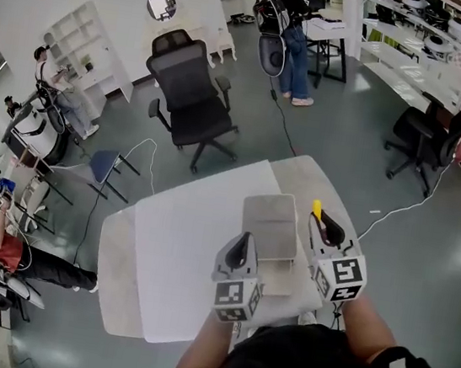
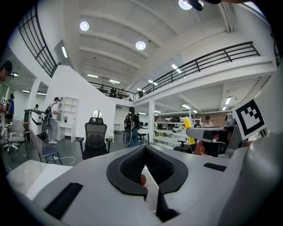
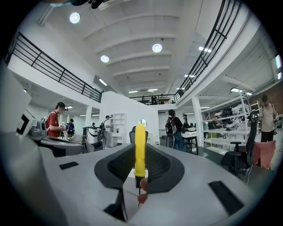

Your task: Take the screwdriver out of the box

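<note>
Right gripper (image 1: pixel 325 222): clamped on the screwdriver (image 3: pixel 140 145) — yellow handle upright, just right of the box (image 1: pixel 271 219).
Left gripper (image 2: pixel 144 152): jaws together, nothing between — at the box's near left corner.
Box: grey, on the white table (image 1: pixel 179 248).

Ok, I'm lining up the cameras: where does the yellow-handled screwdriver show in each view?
Head view: screwdriver sticks up from the right hand-held gripper, right of centre.
Left gripper view: screwdriver upright, right of centre.
Right gripper view: screwdriver dead centre, clamped between the jaws.
Shared landmark: the black office chair.
</note>
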Demonstrator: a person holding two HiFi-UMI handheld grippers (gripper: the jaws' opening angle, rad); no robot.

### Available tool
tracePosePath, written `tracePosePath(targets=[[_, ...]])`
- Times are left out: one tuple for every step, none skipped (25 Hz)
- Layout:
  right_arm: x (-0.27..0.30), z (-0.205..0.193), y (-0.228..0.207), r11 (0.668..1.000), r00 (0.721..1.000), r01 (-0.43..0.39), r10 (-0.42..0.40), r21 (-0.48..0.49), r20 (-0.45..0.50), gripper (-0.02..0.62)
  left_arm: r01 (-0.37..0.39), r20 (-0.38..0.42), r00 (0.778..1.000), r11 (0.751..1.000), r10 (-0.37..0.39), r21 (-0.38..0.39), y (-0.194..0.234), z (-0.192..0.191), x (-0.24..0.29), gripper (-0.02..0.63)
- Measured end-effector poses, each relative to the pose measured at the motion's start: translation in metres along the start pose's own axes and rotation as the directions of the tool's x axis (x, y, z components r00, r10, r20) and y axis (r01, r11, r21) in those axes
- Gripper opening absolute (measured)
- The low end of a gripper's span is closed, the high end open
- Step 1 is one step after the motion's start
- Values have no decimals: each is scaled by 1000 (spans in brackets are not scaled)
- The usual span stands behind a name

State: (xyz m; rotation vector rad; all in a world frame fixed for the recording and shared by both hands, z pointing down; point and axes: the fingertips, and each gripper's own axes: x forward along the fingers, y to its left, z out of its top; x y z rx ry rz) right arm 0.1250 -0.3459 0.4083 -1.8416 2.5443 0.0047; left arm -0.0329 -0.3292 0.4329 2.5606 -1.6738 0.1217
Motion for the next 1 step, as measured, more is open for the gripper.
tracePosePath(targets=[[0,0,-1,1000,1000,-4,4,2,3,67,-4,-2,1000,1000,4,-3,0,0,1,9]])
